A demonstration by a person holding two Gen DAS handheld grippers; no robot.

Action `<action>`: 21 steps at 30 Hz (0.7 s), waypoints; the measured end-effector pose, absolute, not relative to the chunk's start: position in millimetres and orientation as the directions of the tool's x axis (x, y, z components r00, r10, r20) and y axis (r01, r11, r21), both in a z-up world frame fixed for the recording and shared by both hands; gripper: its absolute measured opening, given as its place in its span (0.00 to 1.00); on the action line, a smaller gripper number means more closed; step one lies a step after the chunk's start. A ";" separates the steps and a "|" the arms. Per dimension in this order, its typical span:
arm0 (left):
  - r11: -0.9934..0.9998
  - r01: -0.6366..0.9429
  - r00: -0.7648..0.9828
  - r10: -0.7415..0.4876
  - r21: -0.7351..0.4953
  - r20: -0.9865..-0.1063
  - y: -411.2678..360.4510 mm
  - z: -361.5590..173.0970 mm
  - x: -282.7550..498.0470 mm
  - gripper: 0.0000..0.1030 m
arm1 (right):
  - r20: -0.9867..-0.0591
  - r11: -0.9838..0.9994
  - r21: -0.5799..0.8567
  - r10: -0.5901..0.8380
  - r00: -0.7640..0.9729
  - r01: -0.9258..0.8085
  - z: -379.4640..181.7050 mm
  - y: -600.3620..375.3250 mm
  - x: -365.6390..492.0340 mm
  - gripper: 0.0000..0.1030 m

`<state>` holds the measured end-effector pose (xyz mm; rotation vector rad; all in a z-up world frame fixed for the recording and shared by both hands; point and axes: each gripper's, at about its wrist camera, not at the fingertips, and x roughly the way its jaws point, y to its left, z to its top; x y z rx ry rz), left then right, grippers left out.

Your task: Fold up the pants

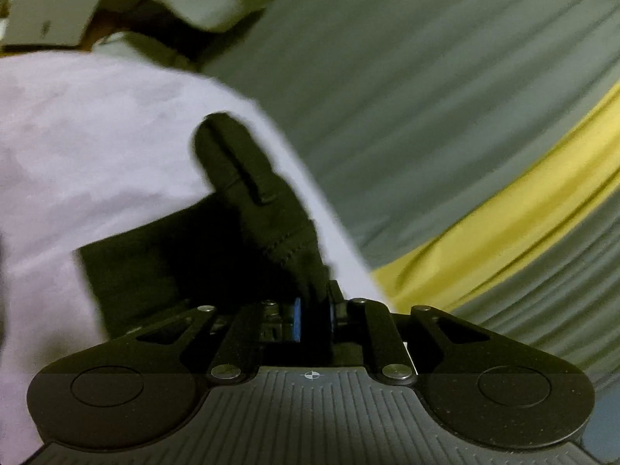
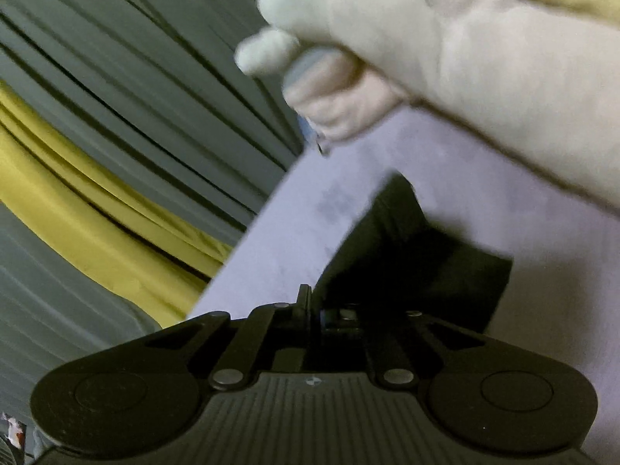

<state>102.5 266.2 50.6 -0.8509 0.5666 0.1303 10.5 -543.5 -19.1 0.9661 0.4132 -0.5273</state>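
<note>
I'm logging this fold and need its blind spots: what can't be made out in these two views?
- Left wrist view: the left tool tips are buried in the black pants; pad contact is hidden.
- Right wrist view: the right tool tips hide under the same fabric.
- Both views: motion blur smears the pants' edges, so fold layers are unreadable.
- Right wrist view: the gloved hand hides its grip.

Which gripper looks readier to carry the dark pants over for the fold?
Neither clearly: the left gripper and right gripper are both shut on the black pants, lifted above the pale surface. They would likely move together.
</note>
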 end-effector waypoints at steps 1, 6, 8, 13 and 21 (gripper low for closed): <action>0.675 -0.368 0.820 -0.090 -0.640 -0.565 266.0 41.0 98.2 0.17 | -0.537 0.470 0.662 -0.246 0.807 0.584 -16.6 -544.6 5.7 0.04; 0.737 -0.493 0.692 0.011 -0.462 -0.722 253.0 -4.9 82.7 0.32 | -0.628 0.457 0.610 -0.220 0.747 0.647 -51.2 -551.6 -4.1 0.04; 0.727 -0.500 0.703 0.024 -0.470 -0.710 251.9 -7.8 76.7 0.36 | -0.679 0.465 0.574 -0.190 0.709 0.674 -70.0 -549.9 -4.3 0.07; 0.717 -0.521 0.683 0.024 -0.464 -0.730 249.0 3.3 86.2 0.45 | -0.700 0.432 0.580 -0.168 0.694 0.690 -88.7 -548.6 -4.8 0.22; 0.735 -0.482 0.742 0.053 -0.477 -0.668 249.4 18.5 82.4 0.21 | -0.673 0.595 0.444 -0.271 0.688 0.670 -53.3 -530.7 28.8 0.03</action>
